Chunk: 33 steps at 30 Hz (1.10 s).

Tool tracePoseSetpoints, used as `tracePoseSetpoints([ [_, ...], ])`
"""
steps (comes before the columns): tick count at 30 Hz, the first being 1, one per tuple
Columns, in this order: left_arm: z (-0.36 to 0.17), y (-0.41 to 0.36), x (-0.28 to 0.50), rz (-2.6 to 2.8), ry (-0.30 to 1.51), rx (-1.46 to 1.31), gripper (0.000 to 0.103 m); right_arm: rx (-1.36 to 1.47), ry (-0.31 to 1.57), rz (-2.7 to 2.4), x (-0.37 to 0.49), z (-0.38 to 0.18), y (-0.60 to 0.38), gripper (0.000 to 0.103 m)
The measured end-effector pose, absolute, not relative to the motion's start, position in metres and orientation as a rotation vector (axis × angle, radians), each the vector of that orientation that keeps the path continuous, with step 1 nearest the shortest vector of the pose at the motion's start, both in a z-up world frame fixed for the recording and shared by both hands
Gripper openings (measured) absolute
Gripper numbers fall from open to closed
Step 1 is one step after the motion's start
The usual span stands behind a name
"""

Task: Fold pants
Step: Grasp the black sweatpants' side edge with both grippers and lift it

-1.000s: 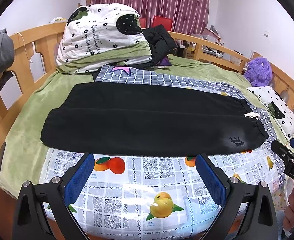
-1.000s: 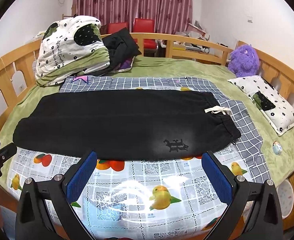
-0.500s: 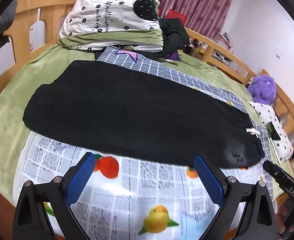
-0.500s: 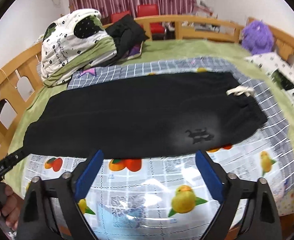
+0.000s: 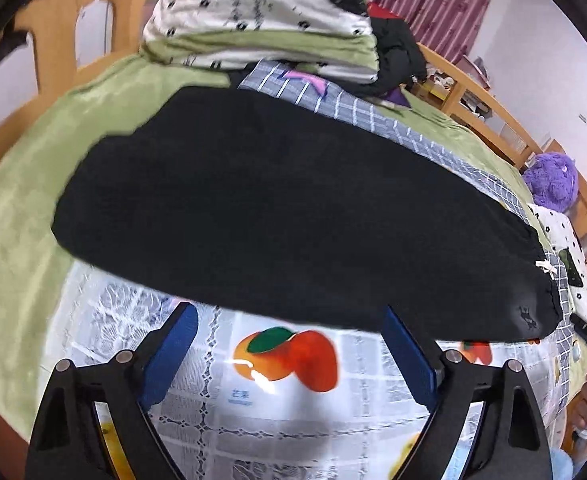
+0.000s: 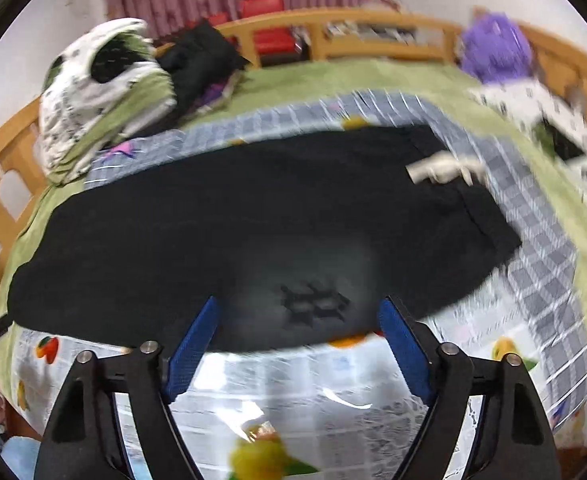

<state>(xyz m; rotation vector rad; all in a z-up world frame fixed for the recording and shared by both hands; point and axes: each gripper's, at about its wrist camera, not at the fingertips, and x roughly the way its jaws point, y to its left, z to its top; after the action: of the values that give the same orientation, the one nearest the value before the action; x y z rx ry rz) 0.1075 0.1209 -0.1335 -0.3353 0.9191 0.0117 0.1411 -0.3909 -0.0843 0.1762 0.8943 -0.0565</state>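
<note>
Black pants point(image 5: 277, 216) lie flat across the bed, folded lengthwise, cuffs at the left and waistband with a white drawstring point(image 6: 441, 168) at the right. My left gripper point(image 5: 289, 320) is open and empty, just above the pants' near edge toward the cuff end. My right gripper point(image 6: 301, 312) is open and empty, its fingertips at the near edge by the dark logo point(image 6: 313, 304) close to the waistband. The pants also show in the right wrist view point(image 6: 233, 232).
A fruit-print plastic cover point(image 5: 285, 412) and a grey checked sheet point(image 6: 533, 240) lie under the pants on a green blanket point(image 5: 9, 240). A folded quilt point(image 5: 261, 20) and dark clothes sit at the back left. A purple plush point(image 6: 493, 48), a pillow and wooden rails ring the bed.
Both grippers have moved forward and down toward the pants' near edge. Both stay open. The right view is blurred by motion.
</note>
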Motion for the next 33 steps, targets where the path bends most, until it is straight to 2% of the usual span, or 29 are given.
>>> tracePoseSetpoints([
  [6,-0.167,0.137,0.109,0.058,0.931,-0.407,0.084,0.367,0.927,-0.088,0.133,-0.141,-0.445,0.068],
  [9,-0.181,0.151,0.108,0.052,0.93,-0.489,0.076,0.444,0.921,-0.085,0.13,-0.162,-0.458,0.065],
  [11,-0.187,0.161,0.108,0.051,0.913,-0.531,0.066,0.501,0.911,-0.061,0.13,-0.172,-0.465,0.065],
  [17,-0.197,0.179,0.125,0.048,0.871,-0.627,0.061,0.614,0.876,-0.025,0.153,-0.186,-0.471,0.064],
  [19,-0.198,0.18,0.131,0.066,0.865,-0.646,0.058,0.642,0.869,-0.023,0.166,-0.19,-0.471,0.058],
  [20,-0.198,0.181,0.135,0.08,0.863,-0.659,0.054,0.647,0.867,-0.028,0.171,-0.191,-0.469,0.052],
  [21,-0.199,0.182,0.138,0.091,0.864,-0.665,0.049,0.649,0.866,-0.036,0.177,-0.192,-0.469,0.041],
  [23,-0.199,0.187,0.145,0.151,0.886,-0.67,0.007,0.655,0.893,-0.049,0.188,-0.194,-0.467,0.021],
  [24,-0.197,0.191,0.147,0.16,0.888,-0.68,0.007,0.663,0.899,-0.054,0.19,-0.194,-0.468,0.017],
  [33,-0.1,0.19,0.191,0.018,0.688,-0.565,0.007,0.502,0.735,0.04,0.22,-0.101,-0.448,0.015],
])
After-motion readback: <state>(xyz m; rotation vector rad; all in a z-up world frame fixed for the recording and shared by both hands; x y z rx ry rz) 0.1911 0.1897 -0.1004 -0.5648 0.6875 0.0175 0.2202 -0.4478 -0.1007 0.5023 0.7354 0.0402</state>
